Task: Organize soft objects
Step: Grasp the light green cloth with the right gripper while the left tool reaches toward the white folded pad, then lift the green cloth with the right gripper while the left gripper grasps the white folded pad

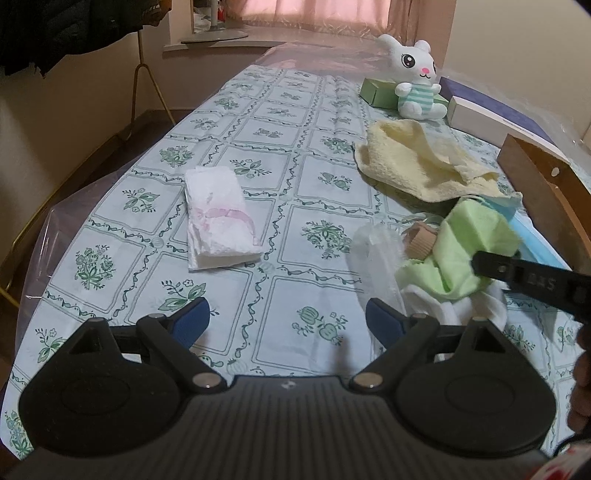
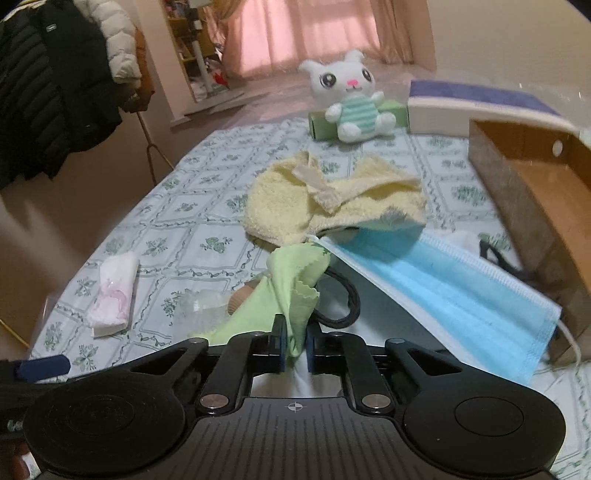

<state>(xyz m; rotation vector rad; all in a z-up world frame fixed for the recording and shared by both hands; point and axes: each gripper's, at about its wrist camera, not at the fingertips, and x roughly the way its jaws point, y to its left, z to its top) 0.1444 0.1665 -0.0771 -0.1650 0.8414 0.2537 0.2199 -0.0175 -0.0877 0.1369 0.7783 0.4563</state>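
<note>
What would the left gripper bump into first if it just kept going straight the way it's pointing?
Probably just the patterned tablecloth: the open left gripper angles down at bare cloth, with the tissue pack off to its left and the green cloth off to its right. Depth is hard to judge.

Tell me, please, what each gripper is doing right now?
Left gripper: open, holding nothing.
Right gripper: shut on the green cloth.

Two close wrist views, shared table [image 1: 258,155]

Dim, pinkish daylight filters through the curtains [image 2: 314,33]; fisheye edges bend and darken, and the right view is slightly blurred.
</note>
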